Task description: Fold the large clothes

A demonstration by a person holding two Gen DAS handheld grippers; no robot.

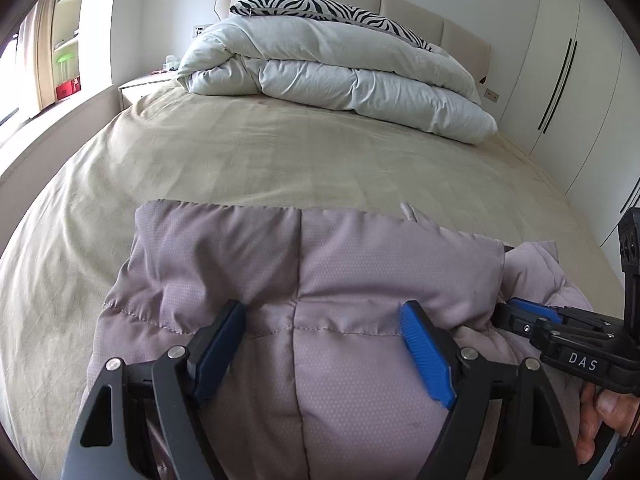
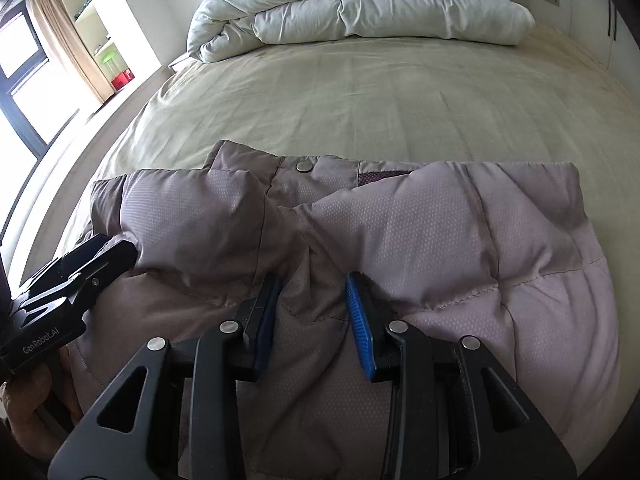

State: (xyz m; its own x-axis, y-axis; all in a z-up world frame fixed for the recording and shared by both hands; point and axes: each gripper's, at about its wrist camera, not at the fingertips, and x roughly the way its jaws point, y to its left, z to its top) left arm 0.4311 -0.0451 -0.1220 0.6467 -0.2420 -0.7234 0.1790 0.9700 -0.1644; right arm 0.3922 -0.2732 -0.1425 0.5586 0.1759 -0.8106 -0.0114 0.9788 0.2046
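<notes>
Left gripper (image 1: pixel 324 328) spread over puffer jacket (image 1: pixel 340 264); right gripper (image 2: pixel 314 300) half-spread, jacket fold bunched between fingers.

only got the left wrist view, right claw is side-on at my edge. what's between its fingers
Observer: A raised ridge of the jacket sits between the fingers of the right claw; whether it grips firmly is unclear.
Operator: any fasteners showing
Observer: One metal snap near the jacket's far edge.
Operator: lining visible
Observer: Yes, a dark red mesh patch just right of the snap.
</notes>
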